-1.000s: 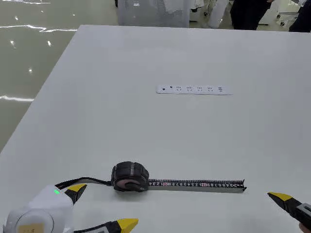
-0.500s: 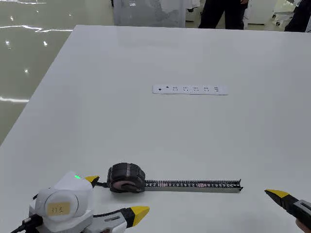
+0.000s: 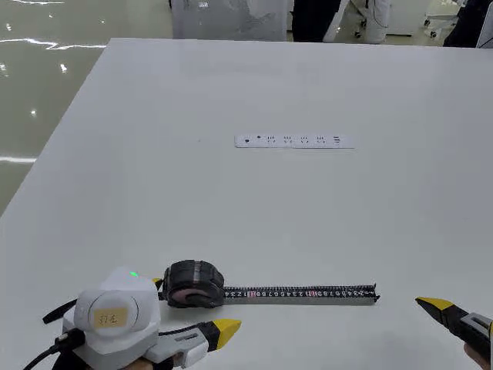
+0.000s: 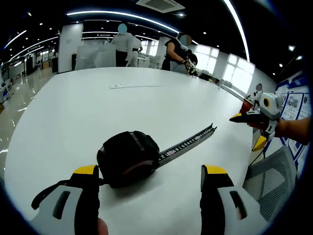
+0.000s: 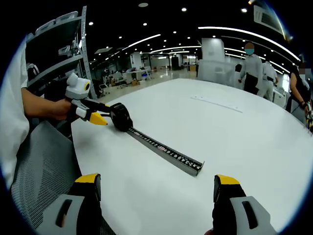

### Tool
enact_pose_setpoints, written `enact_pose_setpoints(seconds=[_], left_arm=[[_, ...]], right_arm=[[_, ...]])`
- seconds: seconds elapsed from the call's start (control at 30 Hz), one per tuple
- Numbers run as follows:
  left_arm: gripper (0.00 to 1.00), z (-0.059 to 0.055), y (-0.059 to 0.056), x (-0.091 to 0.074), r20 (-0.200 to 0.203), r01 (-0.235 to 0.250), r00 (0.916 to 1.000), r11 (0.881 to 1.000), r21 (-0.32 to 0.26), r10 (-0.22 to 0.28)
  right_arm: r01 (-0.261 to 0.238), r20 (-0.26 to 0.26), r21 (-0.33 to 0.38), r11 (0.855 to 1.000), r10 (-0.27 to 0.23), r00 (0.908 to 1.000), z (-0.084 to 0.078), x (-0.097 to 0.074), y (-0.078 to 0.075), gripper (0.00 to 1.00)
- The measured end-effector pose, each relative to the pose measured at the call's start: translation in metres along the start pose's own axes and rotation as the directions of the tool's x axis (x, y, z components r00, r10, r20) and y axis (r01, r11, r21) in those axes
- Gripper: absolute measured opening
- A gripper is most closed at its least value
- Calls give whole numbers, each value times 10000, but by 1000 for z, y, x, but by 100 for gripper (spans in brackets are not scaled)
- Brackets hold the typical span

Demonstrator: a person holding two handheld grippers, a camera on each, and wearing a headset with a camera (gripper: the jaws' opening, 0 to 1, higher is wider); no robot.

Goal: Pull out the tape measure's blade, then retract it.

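Observation:
A black tape measure case lies near the table's front edge, its blade pulled out to the right and flat on the table. My left gripper is open around the case from the left, its yellow tips either side without touching. In the left gripper view the case sits just ahead between the open jaws, the blade running away right. My right gripper is open, to the right of the blade's hooked end and apart from it.
A white power strip lies flat in the middle of the white table. A black cord trails from the case at the left. Several people stand beyond the far edge. A mesh chair sits beside the table.
My left gripper has moved forward and right, bringing its tips to either side of the case. The tape and the right gripper have stayed put; the head view shifted slightly.

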State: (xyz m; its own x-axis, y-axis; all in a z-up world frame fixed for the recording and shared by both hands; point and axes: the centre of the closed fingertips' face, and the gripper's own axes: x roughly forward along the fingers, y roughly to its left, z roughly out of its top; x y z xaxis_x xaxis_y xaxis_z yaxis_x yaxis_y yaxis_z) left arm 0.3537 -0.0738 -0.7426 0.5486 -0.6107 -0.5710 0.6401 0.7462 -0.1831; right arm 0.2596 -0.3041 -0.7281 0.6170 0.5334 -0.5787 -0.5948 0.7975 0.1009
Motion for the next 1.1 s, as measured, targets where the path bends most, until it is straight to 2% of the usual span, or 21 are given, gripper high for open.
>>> enact_pose_setpoints(seconds=[0.03,0.17,0.4,0.43,0.5,0.6,0.77,1.1], left_arm=[[82,1,0,0,64,-30,10000,9997,-260,32],[85,-1,-3,3,38,-139,9999,9998,-148,140],[83,1,0,7,280,-756,9966,9954,-589,774],[82,0,3,8,285,-956,9948,9930,-699,978],[82,1,4,10,305,-982,9944,9917,-832,1010],[79,2,8,14,333,-1258,9909,9847,-1205,1306],[78,3,12,17,395,-1642,9843,9752,-1484,1718],[75,4,16,20,406,-2296,9700,9581,-1714,2397]], right_arm=[[-13,-22,-27,10000,13,10000,0,1,0,97],[-78,-25,4,10000,78,10000,0,4,0,95],[-231,-176,-175,9996,228,9996,1,10,-5,91],[-273,-224,-240,9993,268,9994,1,11,-7,91],[-354,-314,-346,9988,344,9989,2,12,-9,90],[-470,-552,-664,9967,434,9975,1,14,-16,85],[-662,-924,-981,9930,571,9941,-1,16,-27,76],[-984,-1573,-1507,9837,744,9847,-5,21,-46,65]])
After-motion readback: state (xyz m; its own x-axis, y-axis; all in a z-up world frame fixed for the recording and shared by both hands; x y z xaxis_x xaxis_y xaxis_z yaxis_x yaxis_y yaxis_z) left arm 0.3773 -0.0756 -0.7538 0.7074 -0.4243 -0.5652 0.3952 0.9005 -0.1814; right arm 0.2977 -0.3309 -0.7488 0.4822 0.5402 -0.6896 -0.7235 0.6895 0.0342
